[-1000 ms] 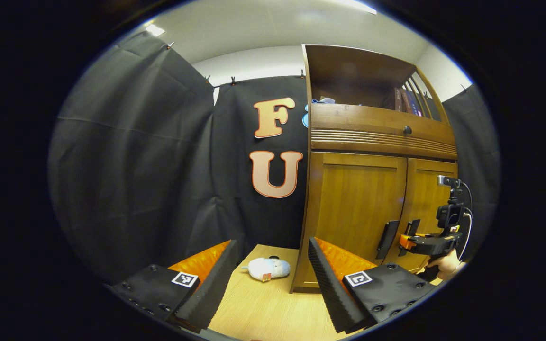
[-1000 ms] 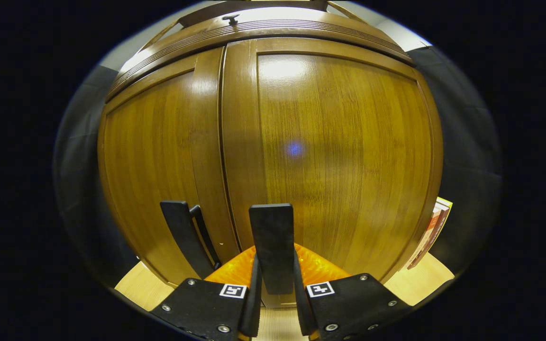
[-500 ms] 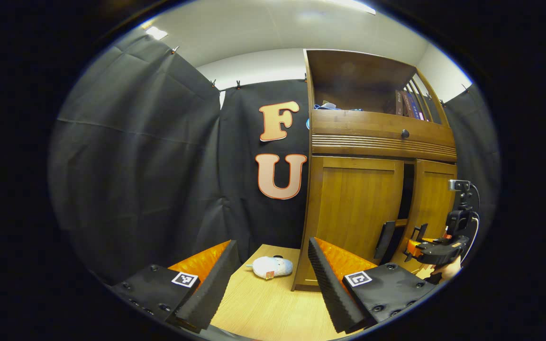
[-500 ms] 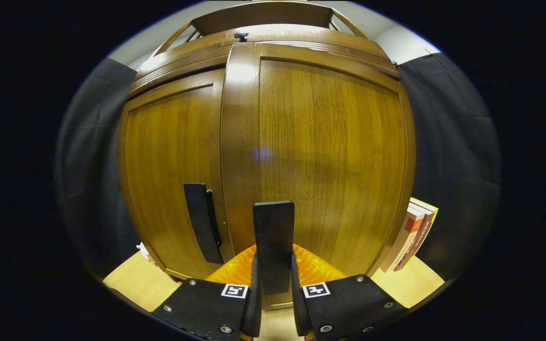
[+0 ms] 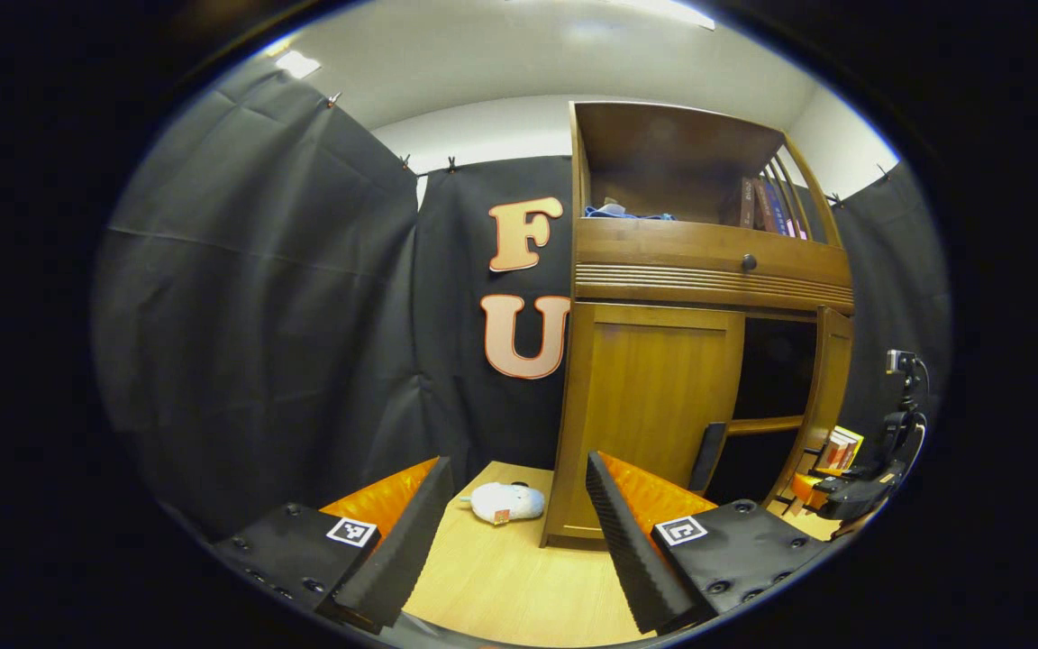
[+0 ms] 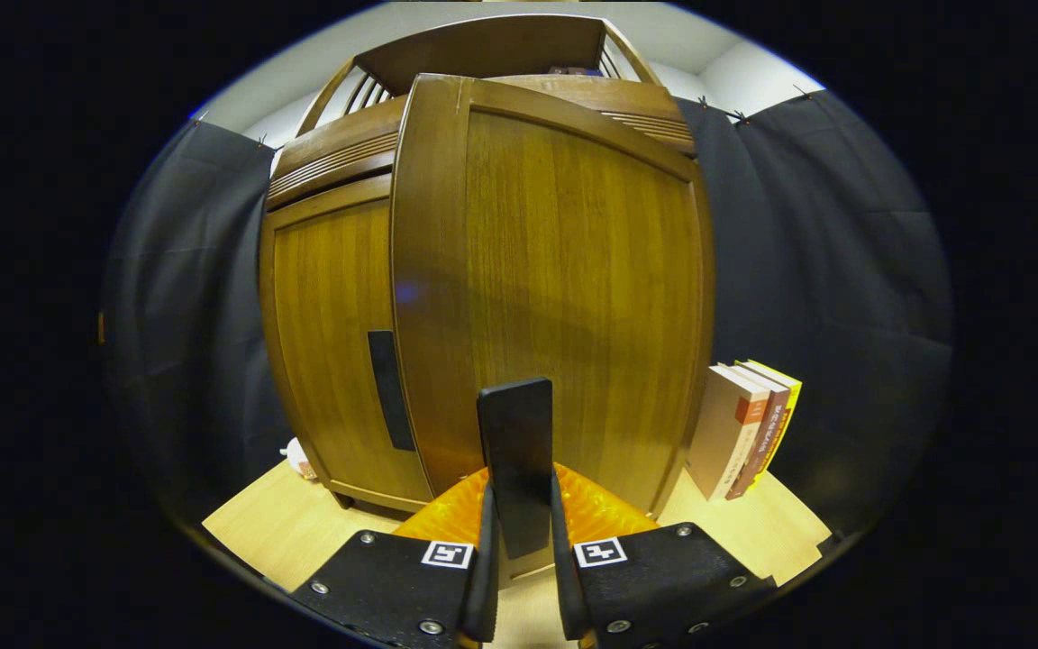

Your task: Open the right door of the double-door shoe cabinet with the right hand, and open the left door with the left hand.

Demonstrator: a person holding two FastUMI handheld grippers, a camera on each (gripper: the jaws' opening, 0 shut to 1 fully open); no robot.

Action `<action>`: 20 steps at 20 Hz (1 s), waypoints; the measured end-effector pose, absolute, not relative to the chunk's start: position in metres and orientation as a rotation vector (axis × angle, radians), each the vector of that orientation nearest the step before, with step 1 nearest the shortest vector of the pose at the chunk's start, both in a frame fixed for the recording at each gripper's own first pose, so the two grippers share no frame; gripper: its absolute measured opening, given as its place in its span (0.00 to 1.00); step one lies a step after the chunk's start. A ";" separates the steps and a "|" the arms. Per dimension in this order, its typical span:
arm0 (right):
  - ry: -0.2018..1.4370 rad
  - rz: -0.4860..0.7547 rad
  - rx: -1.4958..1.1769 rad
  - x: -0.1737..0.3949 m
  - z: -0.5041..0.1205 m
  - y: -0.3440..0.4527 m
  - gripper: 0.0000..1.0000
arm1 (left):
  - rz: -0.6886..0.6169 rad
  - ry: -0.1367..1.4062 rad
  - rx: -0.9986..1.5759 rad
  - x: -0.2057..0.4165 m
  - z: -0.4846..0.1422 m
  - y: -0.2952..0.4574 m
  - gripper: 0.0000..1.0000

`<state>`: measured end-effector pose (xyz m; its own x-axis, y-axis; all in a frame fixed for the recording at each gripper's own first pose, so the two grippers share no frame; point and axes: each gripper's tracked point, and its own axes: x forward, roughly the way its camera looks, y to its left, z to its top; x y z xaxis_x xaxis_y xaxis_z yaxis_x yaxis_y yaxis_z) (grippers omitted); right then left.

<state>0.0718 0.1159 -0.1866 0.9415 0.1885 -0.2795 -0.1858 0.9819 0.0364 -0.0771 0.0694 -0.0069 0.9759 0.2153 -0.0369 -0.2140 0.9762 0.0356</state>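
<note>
Doors: two on your cabinet [image 5: 708, 270]. The right door [image 6: 564, 288] is swung out on its hinge, the dark inside and a shelf showing behind it; the left door [image 5: 654, 406] is flat shut.
Handles: two dark upright bars, one per door. The right handle [image 6: 515, 469] sits between your right fingers; the left handle [image 5: 710, 443] is free.
Right gripper [image 6: 519, 577]: clamped on the right handle, both fingers pressed to its sides.
Left gripper [image 5: 519, 532]: fingers spread wide, holding nothing, well short of the cabinet and off to its left side.
Books: three upright [image 6: 747, 431] on the table just right of the cabinet, near the open door's edge.
Toy: one white plush [image 5: 505, 502] on the table [image 5: 510, 586] at the cabinet's left foot.
Room: bare tabletop between your left gripper and the left door.
</note>
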 end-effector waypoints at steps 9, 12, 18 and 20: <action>0.303 0.134 0.000 0.036 -0.179 0.071 0.22 | 0.157 0.042 0.029 -0.087 -0.005 0.030 0.94; 0.301 0.108 -0.006 0.030 -0.178 0.057 0.20 | 0.144 0.043 0.029 -0.089 -0.004 0.021 0.94; 0.309 0.087 -0.008 0.021 -0.176 0.033 0.17 | 0.114 0.043 0.024 -0.089 -0.004 0.004 0.94; 0.311 0.074 -0.003 0.018 -0.176 0.024 0.14 | 0.105 0.045 0.025 -0.089 -0.005 -0.002 0.94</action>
<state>0.0181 0.0238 -0.1764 0.9495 0.0725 -0.3054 -0.0736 0.9973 0.0081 -0.0891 -0.0017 -0.0050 0.9935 0.1055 -0.0437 -0.1044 0.9942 0.0271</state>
